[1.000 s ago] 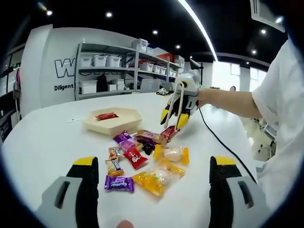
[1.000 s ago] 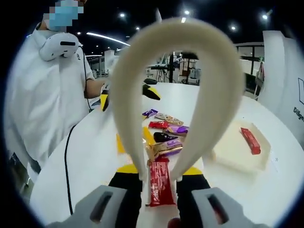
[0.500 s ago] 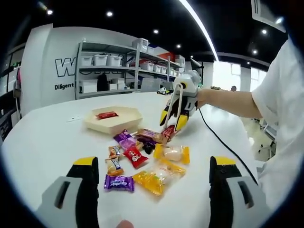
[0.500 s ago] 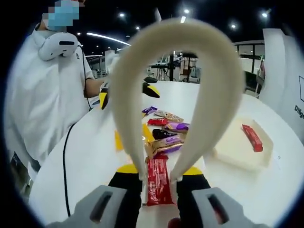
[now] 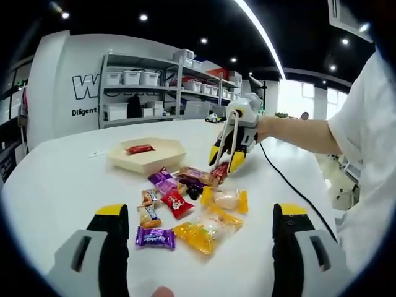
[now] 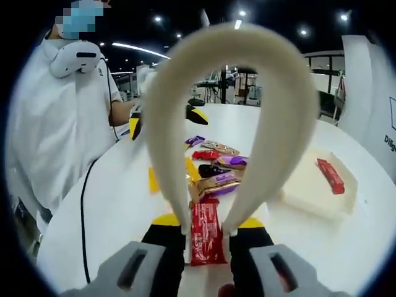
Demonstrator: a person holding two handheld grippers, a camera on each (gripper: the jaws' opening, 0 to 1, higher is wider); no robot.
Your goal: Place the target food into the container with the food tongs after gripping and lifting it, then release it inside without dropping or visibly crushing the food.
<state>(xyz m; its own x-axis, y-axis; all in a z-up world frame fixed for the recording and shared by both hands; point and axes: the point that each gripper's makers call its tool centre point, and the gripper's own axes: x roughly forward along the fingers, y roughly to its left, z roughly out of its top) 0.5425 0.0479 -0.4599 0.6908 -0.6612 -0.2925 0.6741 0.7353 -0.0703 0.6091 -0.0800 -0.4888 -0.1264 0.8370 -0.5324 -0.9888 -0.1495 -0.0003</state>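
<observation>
My right gripper (image 6: 208, 221) is shut on cream food tongs (image 6: 185, 124), whose loop arches over the right gripper view. The tong tips pinch a red-wrapped snack bar (image 6: 206, 238), held just above the table beside a pile of wrapped snacks (image 6: 213, 176). In the left gripper view the right gripper (image 5: 228, 158) hangs over the far side of that pile (image 5: 185, 204), with the red bar (image 5: 219, 172) under it. A beige hexagonal tray (image 5: 133, 164) lies behind the pile with another red bar (image 5: 140, 149) inside. My left gripper (image 5: 200, 210) stands open near the table's front, nothing between its jaws.
The person in white stands at the table's edge (image 6: 74, 124), forearm (image 5: 297, 131) reaching in, with a black cable (image 5: 291, 185) trailing from the right gripper across the white table. Shelves with bins (image 5: 142, 86) line the far wall. The tray (image 6: 309, 185) sits right of the tongs.
The right gripper, with the tongs and the red bar, has risen slightly above the pile. The left gripper has stayed still and open.
</observation>
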